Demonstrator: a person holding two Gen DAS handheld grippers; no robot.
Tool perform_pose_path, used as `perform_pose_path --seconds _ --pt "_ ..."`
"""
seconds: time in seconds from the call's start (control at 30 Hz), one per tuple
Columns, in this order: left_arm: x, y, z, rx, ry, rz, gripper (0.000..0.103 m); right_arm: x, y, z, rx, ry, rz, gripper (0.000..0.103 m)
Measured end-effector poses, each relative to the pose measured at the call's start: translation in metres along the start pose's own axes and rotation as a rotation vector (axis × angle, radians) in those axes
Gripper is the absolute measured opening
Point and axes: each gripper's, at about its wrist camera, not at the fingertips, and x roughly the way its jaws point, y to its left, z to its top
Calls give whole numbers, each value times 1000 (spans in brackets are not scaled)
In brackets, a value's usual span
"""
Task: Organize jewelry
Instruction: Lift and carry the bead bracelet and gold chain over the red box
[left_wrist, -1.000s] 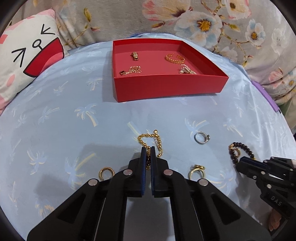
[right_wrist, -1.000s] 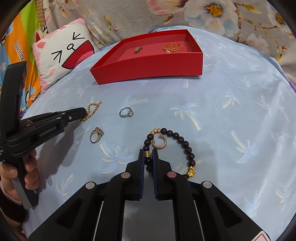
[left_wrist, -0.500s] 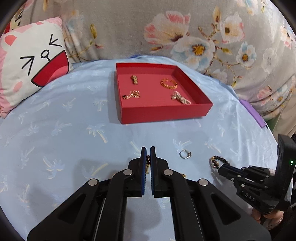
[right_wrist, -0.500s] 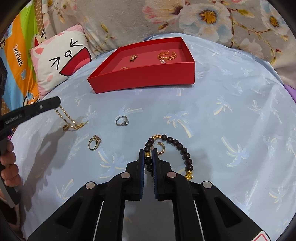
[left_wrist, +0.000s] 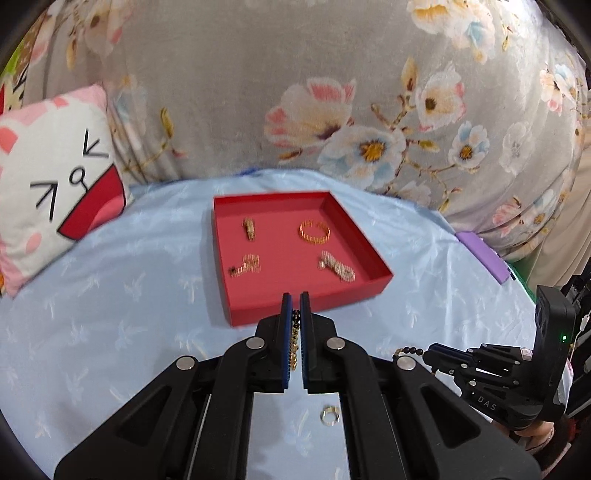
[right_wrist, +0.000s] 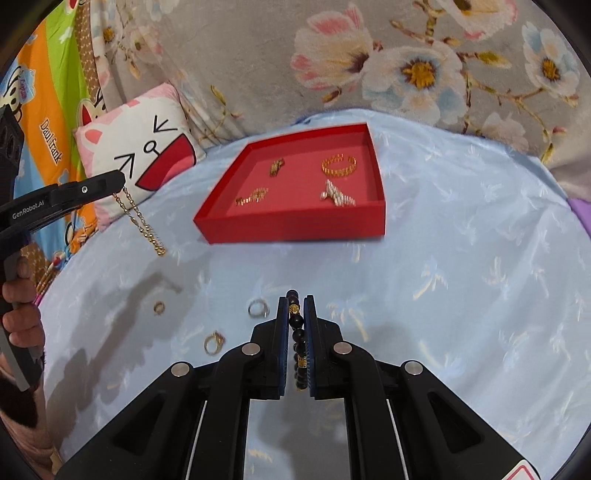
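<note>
While looking along the right gripper (right_wrist: 295, 301), can see its two fingers squeezed tight on a dark bead bracelet (right_wrist: 297, 332). Beads lined up in the thin gap, with one bead poking out past the tips. Held up above the blue cloth (right_wrist: 461, 277) with little palm trees on it.

Down on the cloth, just left of the tips, a silver ring (right_wrist: 257, 308). A bit nearer and more to the left, a gold ring (right_wrist: 213, 342). Further left again, a small gold ring (right_wrist: 159, 307).

Off to the left side, gripped in a hand (right_wrist: 20, 314), the left gripper (right_wrist: 114, 181), pinched shut on a gold chain (right_wrist: 142, 225). Hangs down loose from the tips, in front of the cat pillow (right_wrist: 147, 155).

Past all that, in the middle of the cloth, a red tray (right_wrist: 291, 227). Four shiny things inside, all apart from each other: a gold bangle (right_wrist: 339, 166) at the back right, a small gold piece (right_wrist: 277, 167) at the back left, a curled gold chain piece (right_wrist: 255, 195) at the front left, and a pale sparkly piece (right_wrist: 337, 195) at the front right.

Far behind, a grey cloth with big flowers (right_wrist: 406, 66).
</note>
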Motion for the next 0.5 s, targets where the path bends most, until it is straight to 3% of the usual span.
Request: perform_pose_path --seconds 0.27,0.5 --pt "23 -6 54 27 -59 32 3 10 0 67 -21 -68 -17 7" --pt "66 -1 74 36 -62 91 3 44 -7 109 16 -88 -20 7"
